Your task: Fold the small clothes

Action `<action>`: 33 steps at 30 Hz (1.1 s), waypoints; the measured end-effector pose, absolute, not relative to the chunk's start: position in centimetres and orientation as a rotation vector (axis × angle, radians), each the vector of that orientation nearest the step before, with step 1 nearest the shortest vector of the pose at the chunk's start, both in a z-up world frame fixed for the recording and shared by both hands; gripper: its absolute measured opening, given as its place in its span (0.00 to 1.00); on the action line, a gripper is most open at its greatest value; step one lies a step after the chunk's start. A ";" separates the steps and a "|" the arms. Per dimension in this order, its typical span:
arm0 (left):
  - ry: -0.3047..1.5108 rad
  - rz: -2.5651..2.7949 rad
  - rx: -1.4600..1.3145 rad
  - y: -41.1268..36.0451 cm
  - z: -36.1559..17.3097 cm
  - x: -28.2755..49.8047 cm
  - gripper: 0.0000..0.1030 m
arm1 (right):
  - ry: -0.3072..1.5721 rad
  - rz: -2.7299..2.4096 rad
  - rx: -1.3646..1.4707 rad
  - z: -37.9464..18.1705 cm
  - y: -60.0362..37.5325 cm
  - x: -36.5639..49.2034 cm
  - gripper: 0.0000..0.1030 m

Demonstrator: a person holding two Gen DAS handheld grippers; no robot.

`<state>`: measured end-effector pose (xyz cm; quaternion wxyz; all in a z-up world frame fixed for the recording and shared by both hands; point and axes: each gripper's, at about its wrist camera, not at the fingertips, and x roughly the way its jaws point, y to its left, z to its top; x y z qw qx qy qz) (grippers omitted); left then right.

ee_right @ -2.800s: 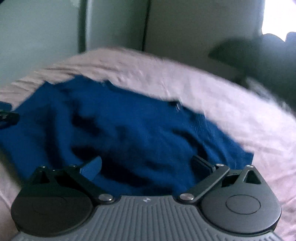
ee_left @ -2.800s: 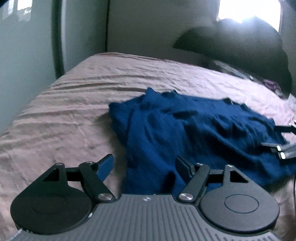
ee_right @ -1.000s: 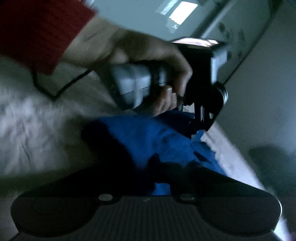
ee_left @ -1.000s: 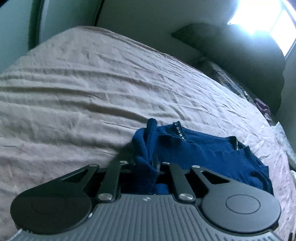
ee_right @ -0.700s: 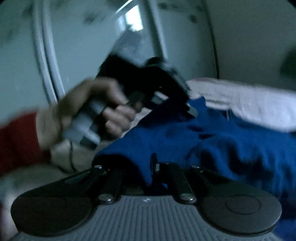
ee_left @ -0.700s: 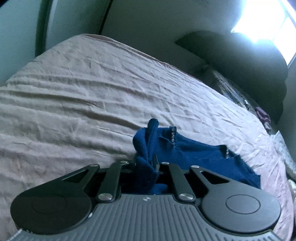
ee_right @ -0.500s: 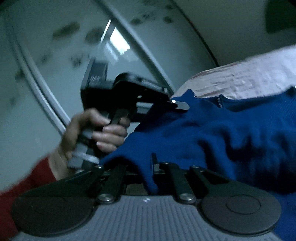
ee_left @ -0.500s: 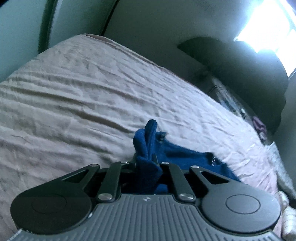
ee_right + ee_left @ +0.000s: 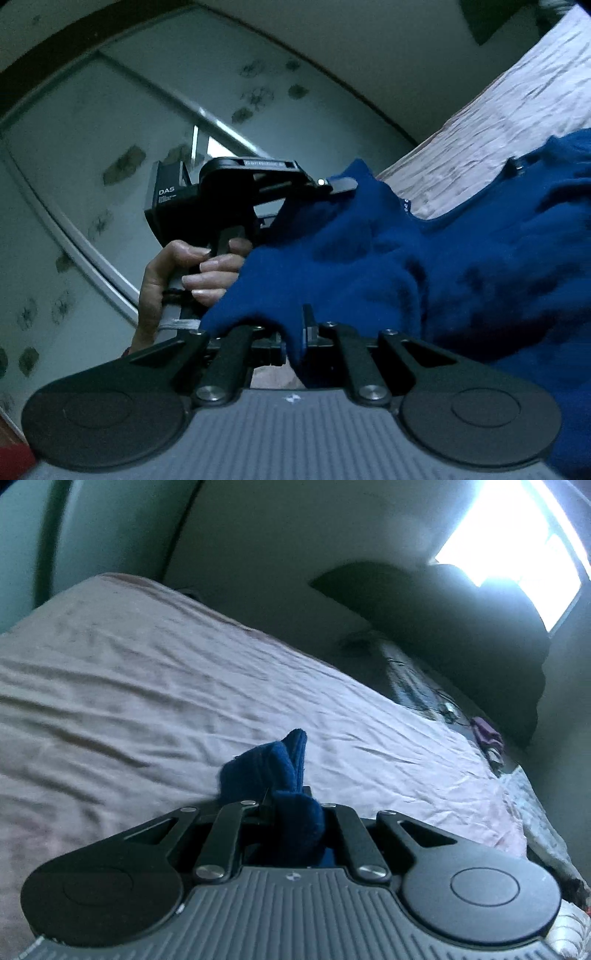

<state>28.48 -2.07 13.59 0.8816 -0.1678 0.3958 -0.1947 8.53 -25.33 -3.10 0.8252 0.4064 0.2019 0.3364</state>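
A dark blue knit sweater (image 9: 461, 266) is held up off the bed by both grippers. My left gripper (image 9: 284, 805) is shut on a bunched edge of the sweater (image 9: 275, 764), and only that bunch shows in the left wrist view. My right gripper (image 9: 293, 332) is shut on another edge of the sweater. In the right wrist view the left gripper (image 9: 332, 182) and the hand holding it appear at the left, pinching the sweater's top corner. The sweater hangs stretched between the two grippers.
A wrinkled pinkish bed sheet (image 9: 147, 701) covers the bed below. A dark pillow or headboard (image 9: 461, 627) lies at the far end under a bright window (image 9: 509, 535). A mirrored wardrobe door (image 9: 92, 147) stands at the left.
Both grippers closed on the sweater's edges and lifted it off the bed. The left wrist view has tilted up, so less of the sweater shows now.
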 end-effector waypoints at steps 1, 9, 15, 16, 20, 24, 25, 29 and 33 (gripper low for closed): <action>0.822 -0.420 -0.342 -3.1 13.7 28.5 0.10 | 0.423 0.703 0.869 -3.2 -25.9 8.3 0.06; 0.849 -0.507 -0.280 -11.4 12.2 28.3 0.10 | 0.399 0.600 0.944 -4.9 -30.8 6.3 0.06; 0.878 -0.550 -0.210 -16.7 10.1 27.9 0.10 | 0.402 0.515 0.977 -6.3 -33.6 4.9 0.06; 0.880 -0.558 -0.186 -17.8 9.8 27.8 0.09 | 0.409 0.501 0.975 -6.5 -34.0 4.7 0.06; 0.907 -0.590 -0.119 -20.8 8.0 27.6 0.15 | 0.445 0.438 0.987 -7.7 -35.0 4.1 0.07; 0.958 -0.621 -0.135 -22.1 6.2 27.8 0.32 | 0.492 0.362 1.004 -8.9 -35.7 3.9 0.07; 0.954 -0.622 -0.137 -22.1 6.2 27.7 0.40 | 0.501 0.343 1.011 -9.2 -35.8 3.8 0.07; 0.842 -0.617 -0.156 -20.3 7.9 26.7 0.72 | 0.522 0.310 1.017 -9.8 -36.2 3.2 0.07; 0.720 -0.586 -0.140 -16.8 9.8 24.7 0.82 | 0.545 0.287 0.994 -10.1 -36.4 2.7 0.08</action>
